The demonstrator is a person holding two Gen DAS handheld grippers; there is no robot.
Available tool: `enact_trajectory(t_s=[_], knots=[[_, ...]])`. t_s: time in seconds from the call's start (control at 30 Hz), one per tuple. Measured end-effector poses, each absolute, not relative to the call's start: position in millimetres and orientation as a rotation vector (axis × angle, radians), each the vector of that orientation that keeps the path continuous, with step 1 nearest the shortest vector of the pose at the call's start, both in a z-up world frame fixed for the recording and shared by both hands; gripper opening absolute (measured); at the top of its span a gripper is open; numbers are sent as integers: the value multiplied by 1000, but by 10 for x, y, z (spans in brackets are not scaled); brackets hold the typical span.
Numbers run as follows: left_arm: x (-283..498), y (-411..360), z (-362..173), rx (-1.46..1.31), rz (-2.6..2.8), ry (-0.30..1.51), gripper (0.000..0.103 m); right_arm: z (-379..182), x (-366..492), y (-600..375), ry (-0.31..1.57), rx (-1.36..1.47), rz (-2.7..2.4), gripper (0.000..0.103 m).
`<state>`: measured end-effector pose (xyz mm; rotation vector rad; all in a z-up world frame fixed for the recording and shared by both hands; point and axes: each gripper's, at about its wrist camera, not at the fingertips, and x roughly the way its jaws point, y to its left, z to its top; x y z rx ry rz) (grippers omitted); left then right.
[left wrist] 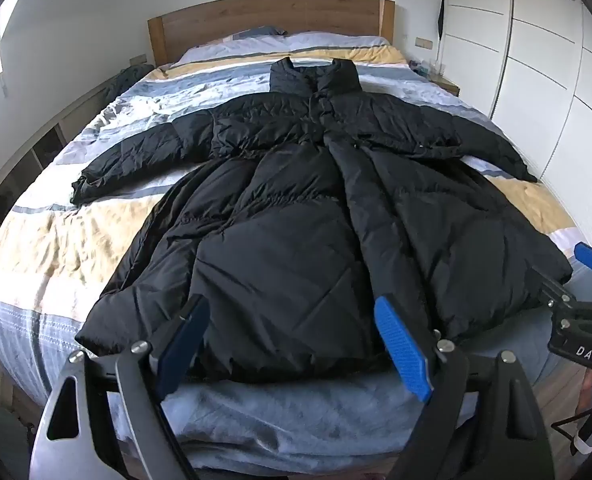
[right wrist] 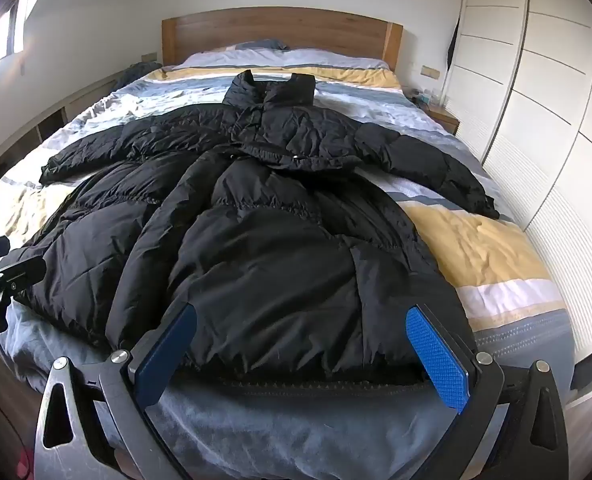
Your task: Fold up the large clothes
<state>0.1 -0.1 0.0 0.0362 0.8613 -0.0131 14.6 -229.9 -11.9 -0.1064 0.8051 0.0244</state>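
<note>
The left claw [left wrist: 294,350] and right claw [right wrist: 302,354] are both gaping wide, gripping nothing, hovering at the coat's hem. The black puffer coat [left wrist: 296,208] is lying spread on the striped bed [left wrist: 56,248], collar toward twelve o'clock.

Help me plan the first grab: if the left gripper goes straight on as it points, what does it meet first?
Probably the black coat's hem: the open left gripper points at it, though depth is unclear.

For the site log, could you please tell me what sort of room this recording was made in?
Most likely a home bedroom: a large bed with striped bedding and a wooden headboard, a tall white fitted wardrobe along one wall, and a small bedside table. A black puffer coat lies spread on the bed.
</note>
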Motion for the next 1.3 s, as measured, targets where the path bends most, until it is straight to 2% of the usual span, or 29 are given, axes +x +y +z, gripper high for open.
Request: enact_trajectory(t_s=[1.0,1.3], knots=[[169,100,-296,3,-1,894,84,-389,339,-2245,875,-143,27,102],[205,73,-343,79,32,914,84,-481,401,-2251,891,-129,20,102]])
